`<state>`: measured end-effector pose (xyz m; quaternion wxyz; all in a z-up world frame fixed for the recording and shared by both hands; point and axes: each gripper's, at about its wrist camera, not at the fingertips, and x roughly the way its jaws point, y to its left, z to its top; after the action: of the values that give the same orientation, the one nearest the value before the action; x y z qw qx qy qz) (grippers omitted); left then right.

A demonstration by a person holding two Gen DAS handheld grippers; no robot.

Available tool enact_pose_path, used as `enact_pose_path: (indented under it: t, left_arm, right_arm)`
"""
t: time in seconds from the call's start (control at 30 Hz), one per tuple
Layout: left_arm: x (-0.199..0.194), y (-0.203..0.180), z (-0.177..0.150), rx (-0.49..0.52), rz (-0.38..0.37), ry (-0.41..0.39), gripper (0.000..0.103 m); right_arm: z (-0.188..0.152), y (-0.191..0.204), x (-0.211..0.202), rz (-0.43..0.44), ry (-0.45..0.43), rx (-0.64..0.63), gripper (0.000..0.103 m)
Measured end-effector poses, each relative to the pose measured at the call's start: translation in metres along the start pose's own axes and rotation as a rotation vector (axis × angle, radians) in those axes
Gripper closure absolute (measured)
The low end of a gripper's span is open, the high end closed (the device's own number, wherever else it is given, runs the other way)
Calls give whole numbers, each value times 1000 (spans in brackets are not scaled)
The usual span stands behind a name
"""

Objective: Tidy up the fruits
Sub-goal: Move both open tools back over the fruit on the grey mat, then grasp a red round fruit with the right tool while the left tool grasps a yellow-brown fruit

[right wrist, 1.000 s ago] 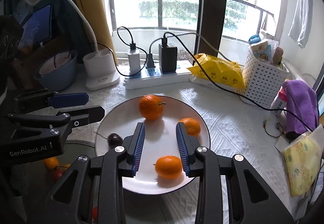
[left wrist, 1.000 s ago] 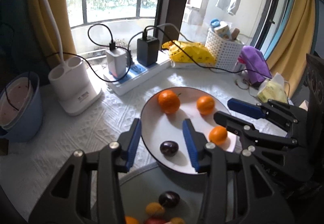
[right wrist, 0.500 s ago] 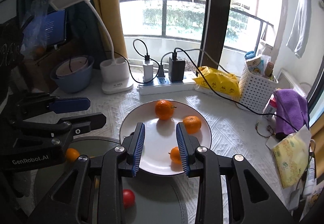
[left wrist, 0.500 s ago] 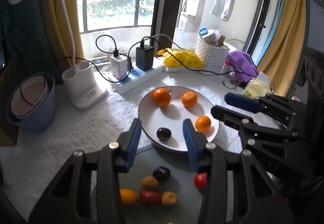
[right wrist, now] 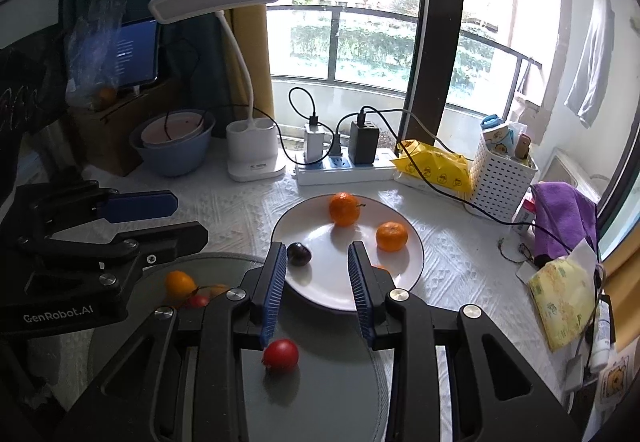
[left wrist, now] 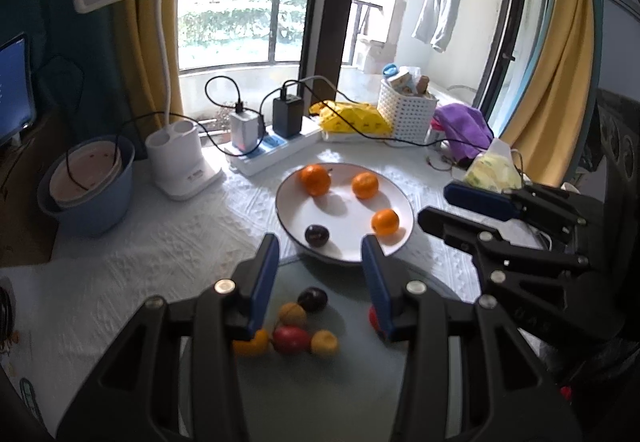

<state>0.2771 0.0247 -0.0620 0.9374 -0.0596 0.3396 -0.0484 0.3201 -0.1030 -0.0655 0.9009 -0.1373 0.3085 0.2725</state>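
Observation:
A white plate [left wrist: 348, 216] holds three oranges [left wrist: 315, 180] and a dark plum [left wrist: 317, 235]. In front of it a grey round tray [left wrist: 344, 362] carries several small fruits: a dark plum [left wrist: 312, 299], yellow ones [left wrist: 293, 315] and a red one [left wrist: 291, 338]. My left gripper [left wrist: 320, 268] hovers over the tray's far edge, open and empty. My right gripper [right wrist: 317, 262] stands open over the plate's [right wrist: 328, 284] near rim, with a lone red fruit [right wrist: 281, 354] below it on the tray [right wrist: 332, 386]. One orange is mostly hidden behind its right finger.
Behind the plate are a power strip [left wrist: 272, 152] with chargers and trailing cables, a white lamp base [left wrist: 182, 162] and a blue bowl [left wrist: 86, 190]. A white basket [left wrist: 408, 114], yellow bag [left wrist: 352, 118], purple cloth [left wrist: 464, 122] and tissue pack [left wrist: 494, 170] crowd the right.
Both grippers have drawn back and risen from the plate. The plate looks smaller, and the grey tray with its small fruits has come into view. Their jaws have not changed.

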Motion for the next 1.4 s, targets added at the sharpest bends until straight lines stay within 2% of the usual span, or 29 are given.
enact_pose_path:
  t: [0.5,0.87,0.93,1.0,1.4]
  left_arm:
    - [-5,-7,-45,-18,-6,51,59]
    - [13,-11,-77,-19,-1,120,59]
    - [16,-11,-81,-18,3,130,59]
    - [19,-10,-83,-18,2,138,59]
    - [29,-1,-90,-41,-18,153,59]
  right_arm:
    - [-40,15,-6,21,50,11,69]
    - [-68,10,6,29,110,41,69]
    - [-70,10,9,34,122,44,67]
    - [-71,10,13,38,130,47,60]
    - [-71,19,39,76,192,48,60]
